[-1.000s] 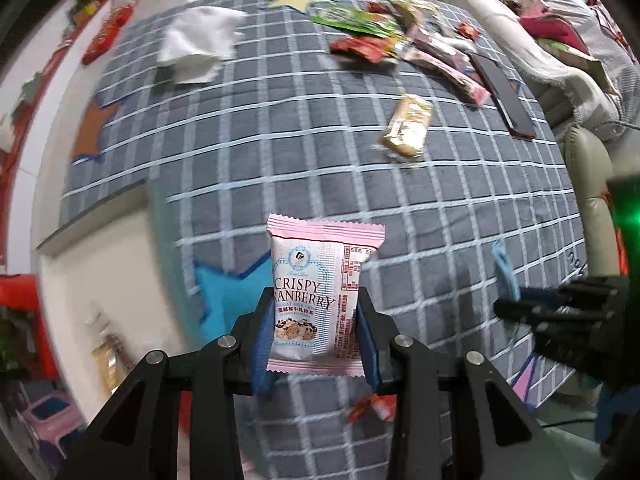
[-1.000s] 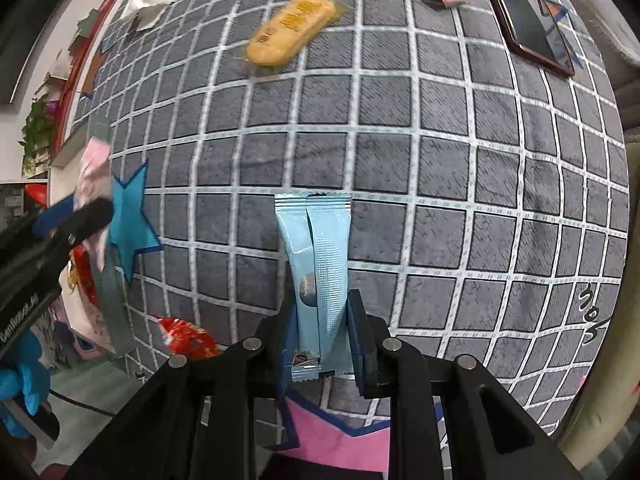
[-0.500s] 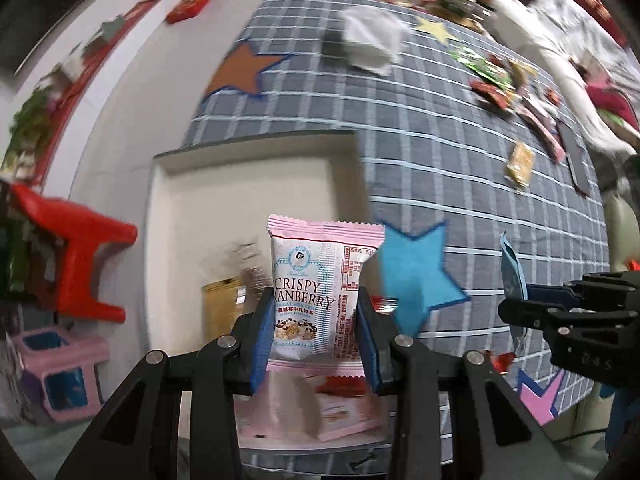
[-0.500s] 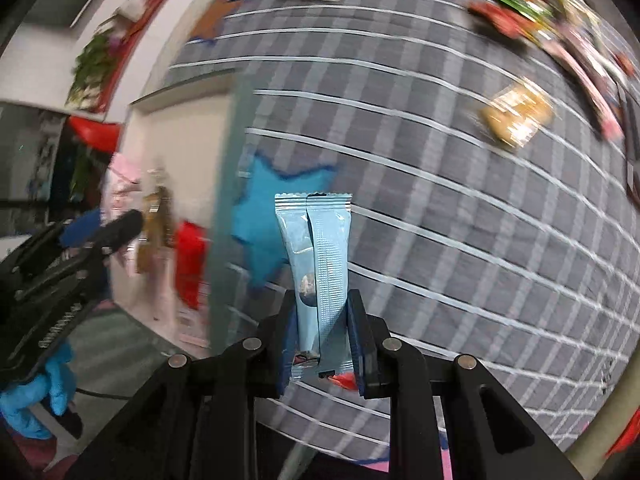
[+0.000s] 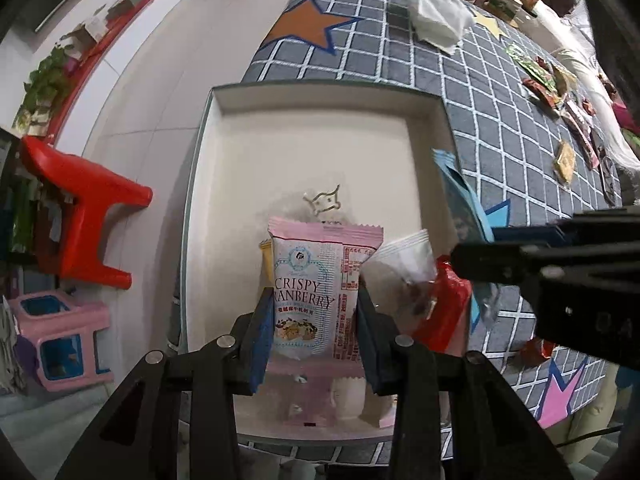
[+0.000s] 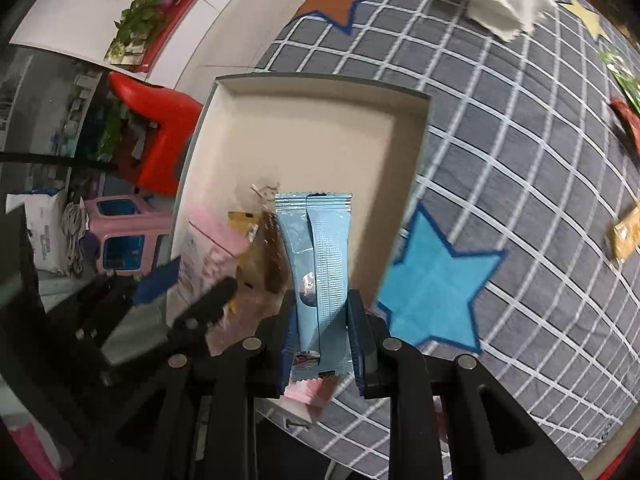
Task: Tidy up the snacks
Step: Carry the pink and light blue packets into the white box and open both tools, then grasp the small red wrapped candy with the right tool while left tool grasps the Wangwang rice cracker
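The pink Crispy Cranberry packet is clamped upright in the left gripper fingers, above the near end of the shallow white box, where other wrappers already lie. The right gripper fingers pinch a light blue sachet over the box's right edge, beside the checked grey mat

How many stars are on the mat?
4: orange star past the box, yellow star far off, blue star beside the box, pink star nearest. Others may be hidden.
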`<state>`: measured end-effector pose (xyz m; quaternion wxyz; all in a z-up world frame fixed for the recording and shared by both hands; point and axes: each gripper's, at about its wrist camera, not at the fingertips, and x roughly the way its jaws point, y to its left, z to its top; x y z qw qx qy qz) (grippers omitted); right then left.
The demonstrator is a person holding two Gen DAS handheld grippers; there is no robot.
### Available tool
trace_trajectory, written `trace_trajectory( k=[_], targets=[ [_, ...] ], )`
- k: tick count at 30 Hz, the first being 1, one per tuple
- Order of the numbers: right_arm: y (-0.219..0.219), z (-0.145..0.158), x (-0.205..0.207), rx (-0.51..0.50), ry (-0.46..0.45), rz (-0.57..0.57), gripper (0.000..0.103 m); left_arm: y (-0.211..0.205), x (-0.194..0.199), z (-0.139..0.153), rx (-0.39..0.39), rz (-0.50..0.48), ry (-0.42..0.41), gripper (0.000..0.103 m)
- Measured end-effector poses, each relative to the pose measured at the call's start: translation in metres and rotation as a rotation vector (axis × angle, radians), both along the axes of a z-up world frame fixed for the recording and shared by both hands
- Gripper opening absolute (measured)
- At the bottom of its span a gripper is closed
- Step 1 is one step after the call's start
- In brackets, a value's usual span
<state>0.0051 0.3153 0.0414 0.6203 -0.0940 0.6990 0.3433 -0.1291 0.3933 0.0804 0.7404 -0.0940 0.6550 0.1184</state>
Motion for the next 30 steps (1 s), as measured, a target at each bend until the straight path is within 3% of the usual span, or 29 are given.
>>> trace_trajectory(
  k=[5,8,9,10,11,12,17,24,30],
  targets=[
    [0.016,-0.009,0.0,-0.028,0.011,0.009,0.025,0.002,-0.004,-0.003,-0.008,-0.002,0.011,0.045],
    [0.017,-0.014,0.0,-0.054,0.015,0.0,0.026,-0.001,-0.007,-0.004,-0.006,-0.008,0.021,0.057],
    [0.016,-0.016,0.0,-0.064,0.013,-0.003,0.04,-0.001,-0.007,-0.004,-0.005,-0.01,0.021,0.062],
    [0.013,-0.017,0.0,-0.076,0.011,-0.01,0.07,-0.002,-0.007,-0.004,-0.004,-0.012,0.02,0.066],
    [0.01,-0.018,0.001,-0.08,0.006,-0.021,0.082,-0.003,-0.007,-0.004,-0.003,-0.013,0.018,0.066],
    [0.002,-0.016,0.002,-0.078,-0.01,-0.036,0.088,-0.004,-0.007,-0.003,-0.005,-0.014,0.015,0.067],
    [-0.044,-0.018,0.01,-0.118,-0.041,-0.099,0.088,-0.009,-0.004,0.0,-0.009,-0.025,0.006,0.073],
    [-0.132,-0.051,0.009,-0.235,0.027,-0.247,0.088,-0.026,0.004,0.002,-0.019,-0.067,0.004,0.075],
    [-0.153,-0.07,-0.025,-0.275,0.037,-0.206,0.088,-0.043,0.012,0.004,-0.022,-0.112,0.007,0.075]
  ],
)
